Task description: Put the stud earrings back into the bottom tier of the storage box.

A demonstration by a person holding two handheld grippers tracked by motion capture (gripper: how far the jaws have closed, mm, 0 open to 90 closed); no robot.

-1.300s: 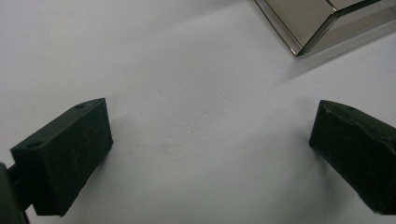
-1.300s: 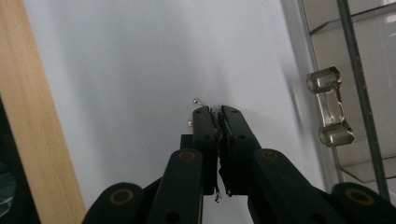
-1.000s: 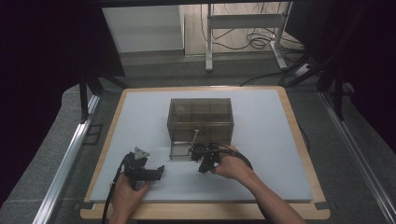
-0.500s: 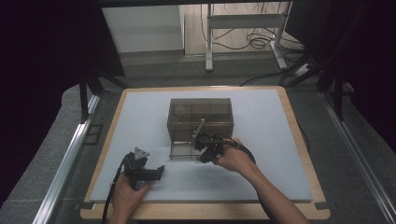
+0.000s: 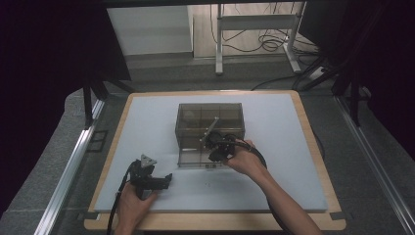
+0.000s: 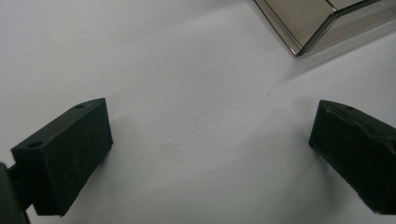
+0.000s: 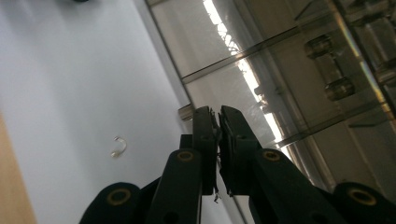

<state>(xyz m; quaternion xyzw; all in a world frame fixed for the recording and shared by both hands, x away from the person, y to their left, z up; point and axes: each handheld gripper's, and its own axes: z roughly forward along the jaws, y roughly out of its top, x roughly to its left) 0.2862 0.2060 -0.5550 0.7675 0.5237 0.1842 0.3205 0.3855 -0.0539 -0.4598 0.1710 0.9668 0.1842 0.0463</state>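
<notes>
While right gripper (image 7: pixel 217 116) seemingly pinches something thin, clear box's (image 5: pixel 188 159) edge lies beside.

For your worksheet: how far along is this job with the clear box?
Done: nothing certain; the clear box has parts inside. In hand: the right hand-held gripper, shut on something thin, at the box. Left: a small hook on the table; the left hand-held gripper is open.

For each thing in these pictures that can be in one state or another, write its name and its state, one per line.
Left gripper: jaws wide open, nothing between them, low over the white mat.
Right gripper: jaws shut, perhaps pinching something thin; over the box's near edge.
Clear compartment box: upright, open-topped.
Small metal hook: lying loose on the mat, untouched.
</notes>
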